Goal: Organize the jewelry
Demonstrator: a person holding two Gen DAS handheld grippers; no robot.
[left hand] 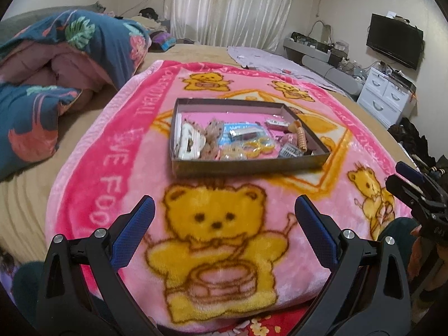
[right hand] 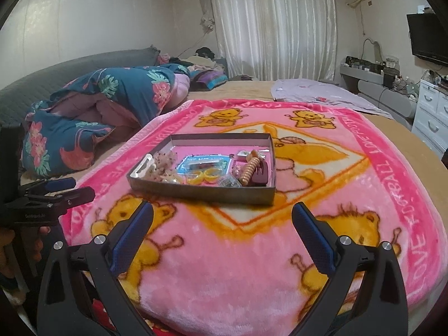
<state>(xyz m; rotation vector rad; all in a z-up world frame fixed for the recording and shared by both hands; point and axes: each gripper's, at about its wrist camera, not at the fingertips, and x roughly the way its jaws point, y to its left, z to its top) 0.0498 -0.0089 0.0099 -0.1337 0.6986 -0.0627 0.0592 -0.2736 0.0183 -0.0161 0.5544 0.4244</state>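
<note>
A shallow dark cardboard box [left hand: 246, 166] [right hand: 201, 194] with a pink floor lies on the pink bear blanket [left hand: 117, 151] [right hand: 322, 168]. Inside are a white hair clip [left hand: 187, 140] [right hand: 145, 167], a beaded tan clip [left hand: 300, 136] [right hand: 250, 172], yellow rings [left hand: 260, 145] [right hand: 204, 178], a blue card [left hand: 240, 131] [right hand: 205, 163] and other small pieces. My left gripper [left hand: 224, 210] hovers open over the blanket, short of the box's near wall. My right gripper [right hand: 222, 212] is open too, just before that wall. Neither holds anything.
A folded blue floral quilt [left hand: 64, 61] [right hand: 112, 98] lies to the left on the bed. A lilac cloth [left hand: 268, 58] [right hand: 322, 92] lies behind the blanket. White drawers [left hand: 386, 92] [right hand: 431, 114], a shelf and a wall television [left hand: 394, 39] stand at right.
</note>
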